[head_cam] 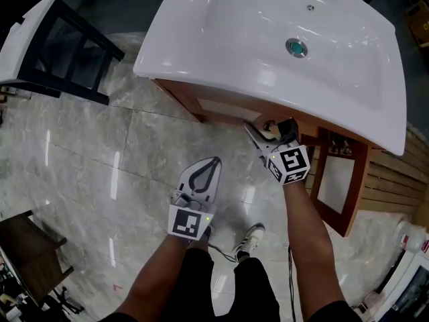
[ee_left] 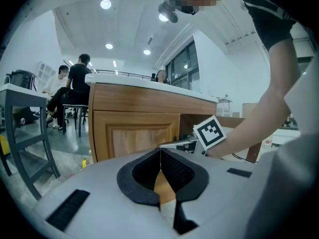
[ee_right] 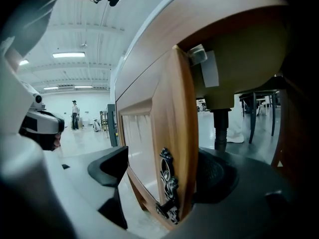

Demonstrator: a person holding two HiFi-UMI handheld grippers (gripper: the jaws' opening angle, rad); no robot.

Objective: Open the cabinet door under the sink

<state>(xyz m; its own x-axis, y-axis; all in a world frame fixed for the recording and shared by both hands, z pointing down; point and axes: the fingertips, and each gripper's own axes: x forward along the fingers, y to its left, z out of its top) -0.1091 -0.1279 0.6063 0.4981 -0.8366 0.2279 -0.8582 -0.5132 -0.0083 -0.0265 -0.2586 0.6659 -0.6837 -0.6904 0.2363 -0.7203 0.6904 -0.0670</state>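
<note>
A white sink (head_cam: 268, 39) tops a wooden cabinet (ee_left: 134, 133). Its left door (head_cam: 224, 109) stands ajar, and in the right gripper view its free edge (ee_right: 174, 133) carries an ornate metal handle (ee_right: 168, 183). My right gripper (head_cam: 268, 127) (ee_right: 163, 169) straddles that edge with its jaws wide open. The left pad (ee_right: 112, 166) stands clear of the door face, and the other pad (ee_right: 214, 173) sits behind the door. A drain pipe (ee_right: 221, 128) shows inside. My left gripper (head_cam: 213, 161) (ee_left: 160, 153) hangs shut and empty over the floor, short of the cabinet.
The cabinet's right door (head_cam: 338, 180) is swung wide open. A dark-framed stand (head_cam: 67, 52) is at the upper left and a dark stool (head_cam: 27, 247) at the lower left. Wooden slats (head_cam: 395, 180) line the right. My shoe (head_cam: 251, 237) is on the tile floor. People (ee_left: 75, 88) sit far off.
</note>
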